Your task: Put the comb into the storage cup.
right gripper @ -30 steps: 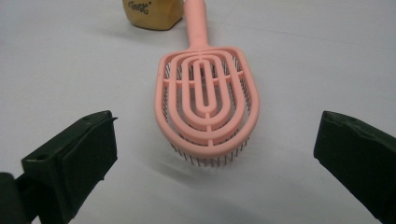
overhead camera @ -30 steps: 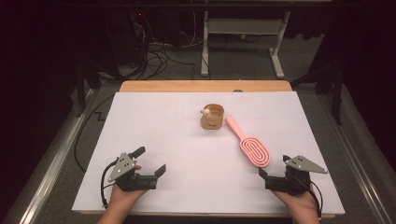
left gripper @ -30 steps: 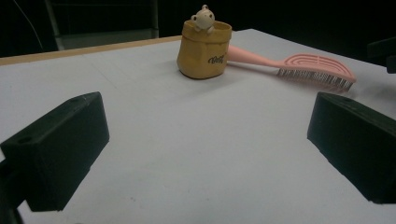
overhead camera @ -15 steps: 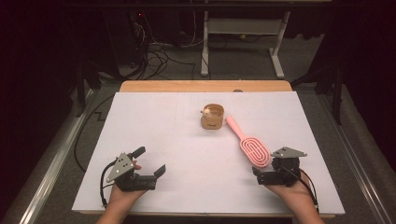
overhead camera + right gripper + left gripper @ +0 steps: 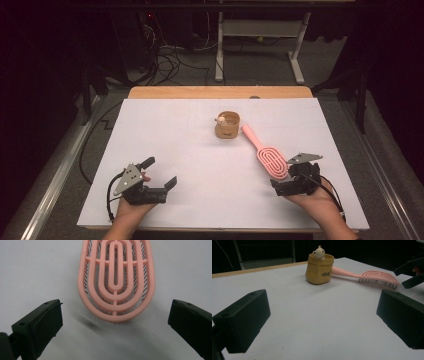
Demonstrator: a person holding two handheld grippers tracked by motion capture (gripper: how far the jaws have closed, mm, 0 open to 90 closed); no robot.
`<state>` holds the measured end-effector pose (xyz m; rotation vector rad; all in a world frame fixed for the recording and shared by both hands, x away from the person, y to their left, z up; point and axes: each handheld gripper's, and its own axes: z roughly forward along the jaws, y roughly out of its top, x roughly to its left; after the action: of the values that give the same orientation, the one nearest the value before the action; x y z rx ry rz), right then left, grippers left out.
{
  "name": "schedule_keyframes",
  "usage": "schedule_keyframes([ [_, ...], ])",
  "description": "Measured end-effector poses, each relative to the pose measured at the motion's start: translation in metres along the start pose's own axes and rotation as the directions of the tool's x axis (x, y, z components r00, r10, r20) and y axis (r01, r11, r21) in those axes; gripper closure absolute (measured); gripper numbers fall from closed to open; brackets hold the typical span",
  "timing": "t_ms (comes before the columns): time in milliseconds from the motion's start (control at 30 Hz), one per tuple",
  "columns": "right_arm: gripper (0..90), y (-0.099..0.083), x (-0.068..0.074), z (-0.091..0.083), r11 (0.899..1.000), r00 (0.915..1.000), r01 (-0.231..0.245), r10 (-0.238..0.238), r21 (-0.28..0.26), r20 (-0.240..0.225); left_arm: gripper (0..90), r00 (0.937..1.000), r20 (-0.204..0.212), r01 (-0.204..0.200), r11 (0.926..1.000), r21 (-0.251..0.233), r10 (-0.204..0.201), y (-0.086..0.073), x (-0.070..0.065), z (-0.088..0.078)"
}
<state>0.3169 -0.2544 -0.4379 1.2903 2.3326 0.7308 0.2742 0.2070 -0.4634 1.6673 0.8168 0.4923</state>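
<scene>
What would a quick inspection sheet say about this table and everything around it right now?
Surface: white sheet over a wooden table, flat.
Job's things: pink hairbrush lying bristles down, handle toward a small tan pot with a bear figure on its rim.
Clutter: nothing seen.
Grippers: right gripper open, just short of the brush head; left gripper open, resting apart.
Cables: one trailing from each gripper; more tangled on the floor.
Surroundings: dark room, white desk frame behind.

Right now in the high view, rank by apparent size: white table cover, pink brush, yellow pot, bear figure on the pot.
1. white table cover, by far the largest.
2. pink brush, longer than the pot is wide.
3. yellow pot.
4. bear figure, a tiny blob on the pot's rim.
</scene>
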Motion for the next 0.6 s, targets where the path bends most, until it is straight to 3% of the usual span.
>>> schedule_keyframes([
  [333,0.3,0.017,-0.004,0.007,0.998,0.9996,0.023,-0.022,0.058,-0.016,0.0,1.0,0.002,-0.01,0.9999,0.009,0.01,-0.001,-0.001,0.001],
  [600,0.3,0.037,-0.008,0.024,0.994,0.9992,0.024,-0.02,0.105,-0.035,0.0,1.0,0.0,-0.009,0.9999,0.007,0.009,-0.001,-0.001,0.001],
])
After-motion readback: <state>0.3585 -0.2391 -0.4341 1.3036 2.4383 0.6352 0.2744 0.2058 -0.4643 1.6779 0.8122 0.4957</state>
